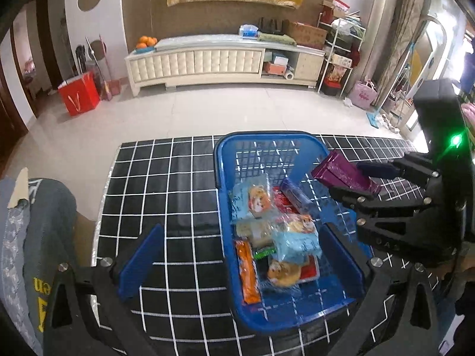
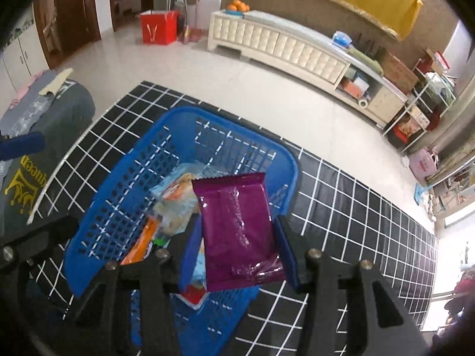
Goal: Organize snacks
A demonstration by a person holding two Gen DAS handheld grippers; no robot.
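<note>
A blue plastic basket (image 1: 225,154) (image 2: 124,178) stands on the black, white-gridded tablecloth (image 1: 166,184) (image 2: 341,207). It holds several snack packets, among them an orange one (image 1: 248,273) and light blue ones (image 1: 297,243). My right gripper (image 2: 237,252) (image 1: 359,178) is shut on a shiny purple snack packet (image 2: 234,222) (image 1: 344,175), which hangs above the basket's right side. My left gripper (image 1: 242,264) is open, its blue fingers spread to either side of the basket's near end, with nothing gripped.
A grey garment with yellow print (image 1: 44,237) (image 2: 44,154) lies at the table's left edge. Beyond the table is pale tiled floor, a cream cabinet (image 1: 207,62) and a red bag (image 1: 78,93).
</note>
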